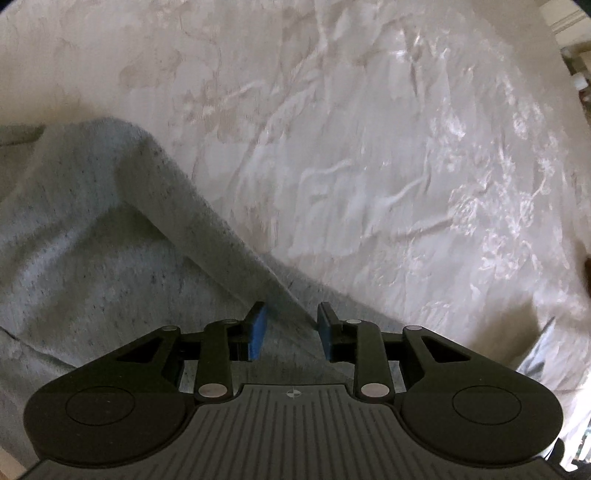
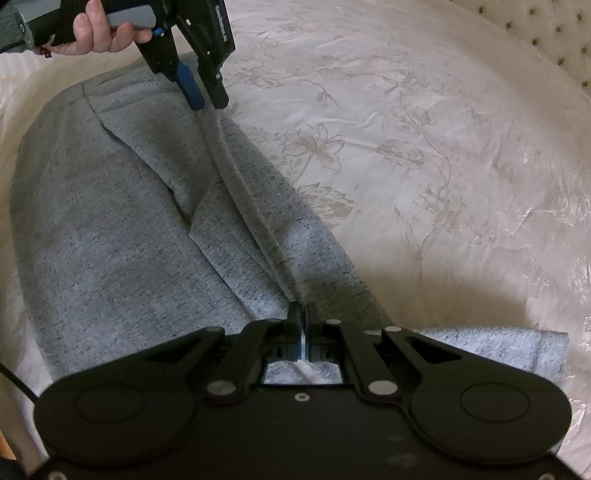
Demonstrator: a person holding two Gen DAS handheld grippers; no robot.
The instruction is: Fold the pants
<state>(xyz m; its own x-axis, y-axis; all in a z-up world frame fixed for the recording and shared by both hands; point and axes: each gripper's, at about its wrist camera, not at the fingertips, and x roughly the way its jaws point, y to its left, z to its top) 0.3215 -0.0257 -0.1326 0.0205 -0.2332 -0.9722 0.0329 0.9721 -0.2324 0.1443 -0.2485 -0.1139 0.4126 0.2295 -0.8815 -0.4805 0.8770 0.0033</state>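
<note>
Pants (image 2: pixel 110 240) on bedspread (image 2: pixel 406 147), right claw (image 2: pixel 303 314) pinching ridge (left claw (image 1: pixel 291 325) open)

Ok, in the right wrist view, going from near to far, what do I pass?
Right gripper shut on the gray pants → raised fold ridge → left gripper → hand.

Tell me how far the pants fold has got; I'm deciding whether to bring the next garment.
Done: the grey pants lie on the floral bedspread, one layer already lapped over. In hand: the right gripper is shut on a raised ridge of cloth; the left gripper straddles the same ridge further along, pads apart. Left: carrying that edge across and flattening.
</note>
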